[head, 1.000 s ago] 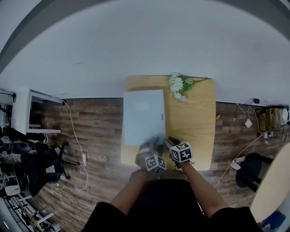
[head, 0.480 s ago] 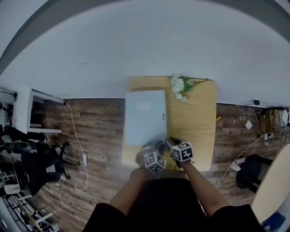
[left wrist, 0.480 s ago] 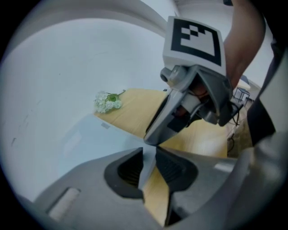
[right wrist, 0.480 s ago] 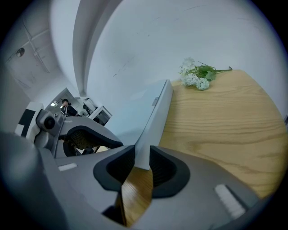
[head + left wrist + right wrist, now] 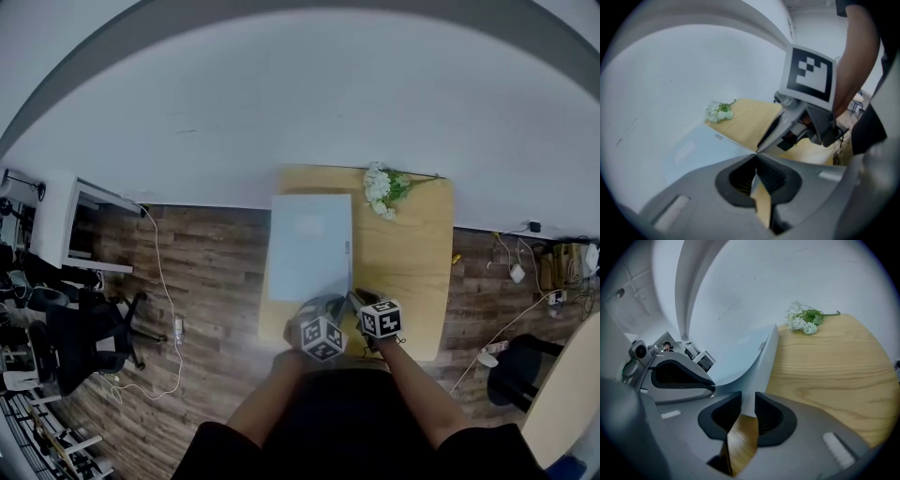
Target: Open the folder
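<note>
Pale blue, the folder: where does it lie? asks the first.

On the wooden table, answers the second, just left of the flower bunch as the head view shows it. Its far end is level with the blooms and its near end is well away from them, toward the person.

And the left gripper?

At the folder's end far from the flower bunch. Its jaws are clenched together, tip to tip, and the thin cover runs right into that tip, so it is nipping the cover. In the right gripper view the cover bows up off the rest of the folder in a curve toward that gripper.

The right gripper?

Beside the left one, on the side nearer the flower bunch, though still well apart from it. Its jaws have just been closing, with the folder's long edge between them. That pale edge fills the gap from one dark pad to the other, so the pads grasp it. The table's grain shows beneath it between the jaws.

Are the two grippers touching?

I cannot tell. In the head view their marker cubes sit close side by side, both at the folder's end away from the flower bunch, with the person's forearms behind them.

What else is by the flowers?

A white wall rises behind the bunch, and its green stems point away from the folder.
</note>
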A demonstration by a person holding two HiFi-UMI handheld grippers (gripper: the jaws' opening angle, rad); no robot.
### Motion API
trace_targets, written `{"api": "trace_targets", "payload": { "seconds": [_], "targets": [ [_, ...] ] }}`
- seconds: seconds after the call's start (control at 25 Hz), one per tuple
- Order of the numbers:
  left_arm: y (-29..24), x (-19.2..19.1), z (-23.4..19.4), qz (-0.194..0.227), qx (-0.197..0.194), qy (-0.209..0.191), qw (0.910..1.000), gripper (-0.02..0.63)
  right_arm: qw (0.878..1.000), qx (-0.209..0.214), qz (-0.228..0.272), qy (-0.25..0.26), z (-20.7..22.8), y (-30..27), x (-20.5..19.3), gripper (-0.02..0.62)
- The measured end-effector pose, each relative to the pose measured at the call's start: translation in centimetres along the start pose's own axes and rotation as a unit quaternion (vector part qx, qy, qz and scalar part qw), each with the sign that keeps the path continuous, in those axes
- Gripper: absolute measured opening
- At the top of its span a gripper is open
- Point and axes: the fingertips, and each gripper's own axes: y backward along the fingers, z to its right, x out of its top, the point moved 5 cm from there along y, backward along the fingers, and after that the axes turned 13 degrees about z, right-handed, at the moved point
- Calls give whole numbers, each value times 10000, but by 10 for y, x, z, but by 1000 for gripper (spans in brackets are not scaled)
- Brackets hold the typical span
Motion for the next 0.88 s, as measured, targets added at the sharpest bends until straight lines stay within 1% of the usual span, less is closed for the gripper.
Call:
{"api": "trace_targets", "payload": {
  "seconds": [0.2,0.48,0.56,0.64,0.72,0.88],
  "targets": [
    [12,6,-6,204,250,456,9984,3,9998,-82,-10,188,-3,-1,-1,87],
    [31,13,-21,572,503,1056,9915,2,9988,-234,-81,420,-7,-1,0,87],
    [39,16,-22,728,536,1117,9896,2,9985,-267,-118,469,-9,-1,0,89],
    [48,21,-24,921,586,1083,9881,3,9979,-339,-159,537,-11,-2,-1,87],
    [63,25,-32,1154,679,1191,9838,3,9971,-445,-190,591,-13,-2,0,87],
    [111,30,-53,1645,980,1627,9679,3,9961,-634,-231,572,-21,-1,-2,87]
  ]
}}
